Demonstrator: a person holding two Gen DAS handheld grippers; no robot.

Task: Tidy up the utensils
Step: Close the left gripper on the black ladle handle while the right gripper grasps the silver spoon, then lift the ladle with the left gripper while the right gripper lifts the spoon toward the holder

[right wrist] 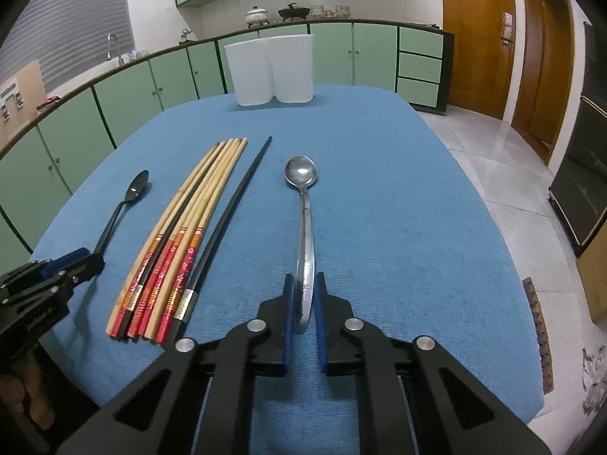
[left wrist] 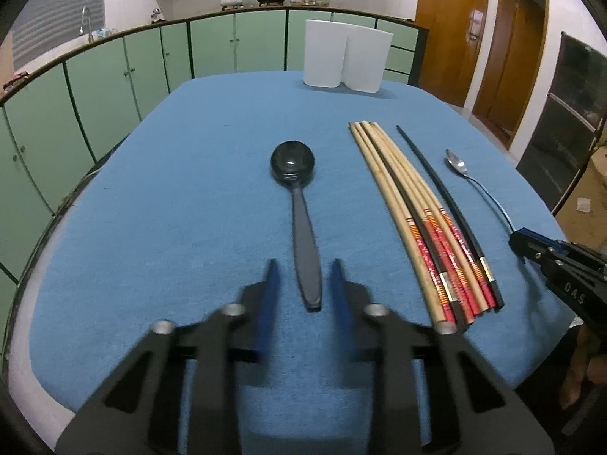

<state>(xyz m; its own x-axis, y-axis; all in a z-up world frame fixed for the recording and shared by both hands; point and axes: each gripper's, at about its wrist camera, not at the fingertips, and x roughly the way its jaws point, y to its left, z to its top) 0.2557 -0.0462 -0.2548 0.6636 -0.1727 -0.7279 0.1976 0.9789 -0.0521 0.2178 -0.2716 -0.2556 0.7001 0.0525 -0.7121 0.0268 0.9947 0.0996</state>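
Note:
A black plastic spoon (left wrist: 299, 204) lies on the blue tablecloth, handle toward me. My left gripper (left wrist: 303, 269) straddles the end of that handle. Its blue pads stand a little off each side, blurred, so it is open. A metal spoon (right wrist: 303, 204) lies to the right, and my right gripper (right wrist: 304, 280) is shut on its handle, pads against both sides. Between the spoons lies a bundle of bamboo and black chopsticks (left wrist: 421, 220). In the right wrist view the left gripper (right wrist: 91, 259) is over the black spoon's (right wrist: 129, 197) handle end.
Two white plastic containers (left wrist: 347, 55) stand side by side at the table's far edge. The table (left wrist: 189, 189) is oval with a blue cloth. Green cabinets run behind it, wooden doors at the right. A hand shows at the lower right edge.

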